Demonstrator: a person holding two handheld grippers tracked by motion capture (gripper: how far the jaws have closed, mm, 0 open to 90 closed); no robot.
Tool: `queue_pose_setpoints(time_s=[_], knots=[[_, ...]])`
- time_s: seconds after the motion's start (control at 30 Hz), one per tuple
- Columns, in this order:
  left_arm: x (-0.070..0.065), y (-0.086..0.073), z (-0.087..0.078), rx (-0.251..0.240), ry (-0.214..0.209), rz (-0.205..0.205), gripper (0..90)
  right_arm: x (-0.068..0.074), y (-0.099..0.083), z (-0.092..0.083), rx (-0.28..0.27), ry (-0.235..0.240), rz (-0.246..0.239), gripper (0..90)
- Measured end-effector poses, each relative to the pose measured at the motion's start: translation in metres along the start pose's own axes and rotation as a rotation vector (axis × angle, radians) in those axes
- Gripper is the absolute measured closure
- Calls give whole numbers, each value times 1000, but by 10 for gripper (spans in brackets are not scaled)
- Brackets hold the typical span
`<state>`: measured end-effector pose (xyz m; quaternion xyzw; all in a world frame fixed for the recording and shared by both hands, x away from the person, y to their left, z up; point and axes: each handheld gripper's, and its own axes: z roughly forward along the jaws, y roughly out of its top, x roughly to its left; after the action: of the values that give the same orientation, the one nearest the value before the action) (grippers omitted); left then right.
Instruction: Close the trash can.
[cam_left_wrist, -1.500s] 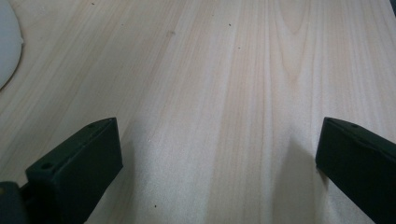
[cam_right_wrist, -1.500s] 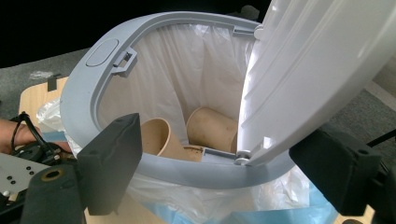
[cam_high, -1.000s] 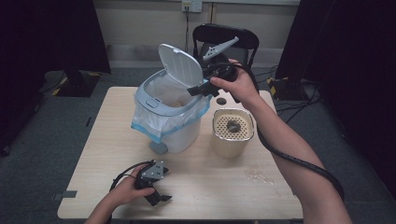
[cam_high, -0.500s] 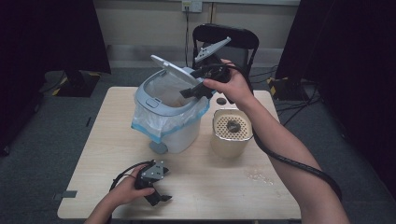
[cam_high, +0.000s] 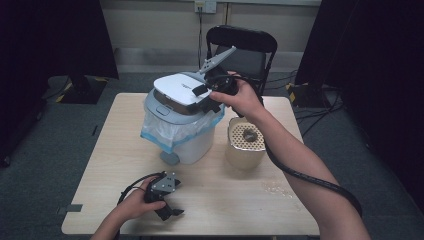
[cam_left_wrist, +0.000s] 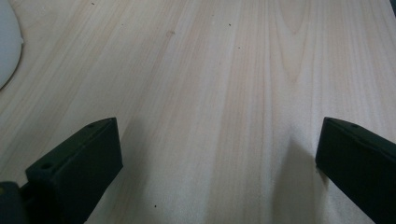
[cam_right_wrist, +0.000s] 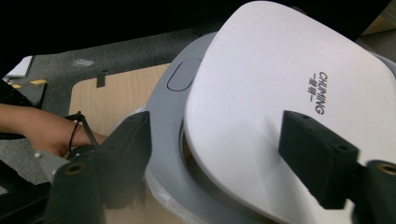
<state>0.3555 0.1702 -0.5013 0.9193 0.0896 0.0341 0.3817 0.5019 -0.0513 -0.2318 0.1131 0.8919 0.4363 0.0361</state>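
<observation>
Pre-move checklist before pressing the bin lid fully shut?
1. Lid down over the bin: not ok, a gap shows at its front edge in the right gripper view.
2. Right tool on the lid: cannot tell if the pads press; its jaws have just been closing.
3. Blue liner clear of the rim: cannot tell, it hangs outside all round.
4. Left tool out of the way: ok, open on the table.
5. Beige container clear of the bin: ok, apart.
</observation>
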Motion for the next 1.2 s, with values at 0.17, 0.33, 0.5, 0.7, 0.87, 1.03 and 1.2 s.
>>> queue_pose_setpoints(time_s=[0.17, 0.33, 0.5, 0.7, 0.87, 1.03, 1.2], knots=[[0, 0, 0, -1, 0, 0, 0, -4, -4, 6, 5, 15, 16, 360], [0, 0, 0, 0, 0, 0, 0, -5, -6, 12, 26, 12, 19, 442], [0, 0, 0, -1, 0, 0, 0, -6, -3, 18, 14, -12, 3, 511], [0, 0, 0, 4, -4, -6, 0, -7, 2, 27, 12, -68, -39, 512], [0, 0, 0, 4, -5, -6, 0, -12, 4, 33, -13, -71, -30, 513], [0, 0, 0, 4, -5, -5, 0, -12, 6, 39, -8, -76, -51, 525], [0, 0, 0, 4, -2, -6, 0, -11, 4, 40, -33, -77, -49, 513]])
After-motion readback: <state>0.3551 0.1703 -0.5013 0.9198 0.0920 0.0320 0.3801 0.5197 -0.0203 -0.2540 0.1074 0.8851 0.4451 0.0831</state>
